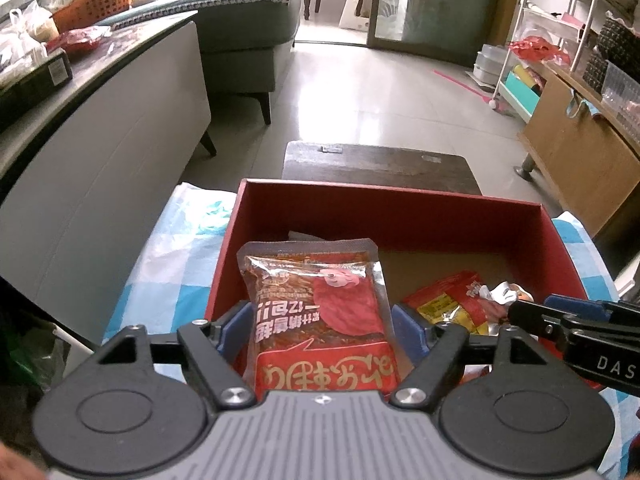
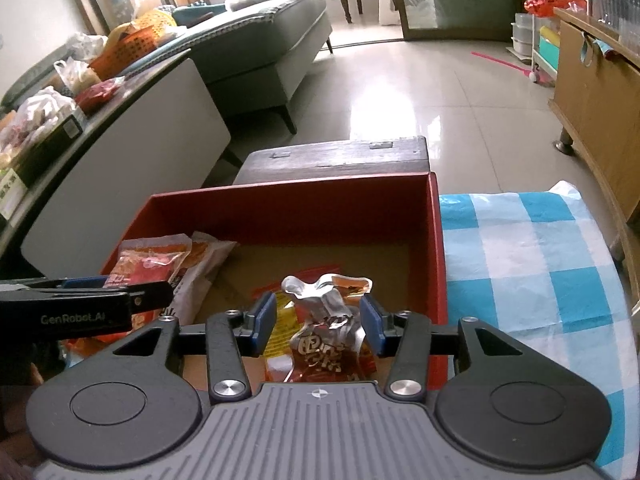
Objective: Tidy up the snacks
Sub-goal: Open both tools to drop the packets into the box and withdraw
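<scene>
While both grippers hang over the red box (image 1: 400,208), nothing is actually being pinched right now. The left gripper (image 1: 324,326) has its blue pads spread on either side of a big red snack packet (image 1: 320,312), which lies inside the box toward its left side, printed face up. There's a visible gap between each pad and the packet's edges, so it's sitting loose, not squeezed. Another pale packet (image 2: 200,276) peeks out from under it in the right wrist view.

The right gripper (image 2: 318,322) is parted too, straddling a crinkly foil snack pouch (image 2: 328,332) with an orange-red print. The pouch's twisted top pokes up between the pads without touching either one as far as I can see. It lies on top of a flat red and yellow packet (image 1: 444,304) on the brown cardboard floor of the box, closer to the right wall.

The box itself sits on a tabletop covered with a blue and white checked cloth (image 2: 520,248). Just beyond it is a dark wooden stool (image 1: 376,164) on the shiny tiled floor, with a grey sofa (image 1: 248,36) further back.
</scene>
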Motion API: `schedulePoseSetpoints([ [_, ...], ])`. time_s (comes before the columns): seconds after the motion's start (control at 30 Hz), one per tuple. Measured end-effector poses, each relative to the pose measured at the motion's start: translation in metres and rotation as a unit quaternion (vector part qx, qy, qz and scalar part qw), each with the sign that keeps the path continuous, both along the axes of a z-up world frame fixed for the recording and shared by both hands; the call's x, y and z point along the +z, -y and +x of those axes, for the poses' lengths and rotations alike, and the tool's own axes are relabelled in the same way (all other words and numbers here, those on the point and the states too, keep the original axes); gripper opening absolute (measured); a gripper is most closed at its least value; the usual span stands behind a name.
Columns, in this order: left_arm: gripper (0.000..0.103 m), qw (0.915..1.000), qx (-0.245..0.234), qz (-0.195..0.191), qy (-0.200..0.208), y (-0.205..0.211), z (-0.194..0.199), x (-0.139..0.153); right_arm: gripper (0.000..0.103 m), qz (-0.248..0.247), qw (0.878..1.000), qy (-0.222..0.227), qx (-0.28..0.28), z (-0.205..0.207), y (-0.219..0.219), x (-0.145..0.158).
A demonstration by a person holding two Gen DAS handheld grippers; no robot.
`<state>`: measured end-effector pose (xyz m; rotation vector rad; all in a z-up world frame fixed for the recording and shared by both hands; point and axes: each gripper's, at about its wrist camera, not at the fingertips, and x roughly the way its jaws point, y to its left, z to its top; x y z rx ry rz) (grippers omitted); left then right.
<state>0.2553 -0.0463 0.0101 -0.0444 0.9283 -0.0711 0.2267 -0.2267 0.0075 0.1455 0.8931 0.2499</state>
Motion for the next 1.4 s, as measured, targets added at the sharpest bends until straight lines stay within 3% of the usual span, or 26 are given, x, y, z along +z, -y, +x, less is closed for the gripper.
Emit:
schedulePoseSetpoints([
  [0.87,0.073,0.9993,-0.003,0.006,0.037,-0.002,-0.02,0.026,0.064,-0.008,1.0,0.02,0.02,-0.017,-0.017,0.019],
  [1.4,0.073,0.9994,-0.015,0.015,0.026,-0.004,-0.057,0.026,0.079,-0.032,0.999,0.01,0.031,-0.047,-0.024,0.023],
])
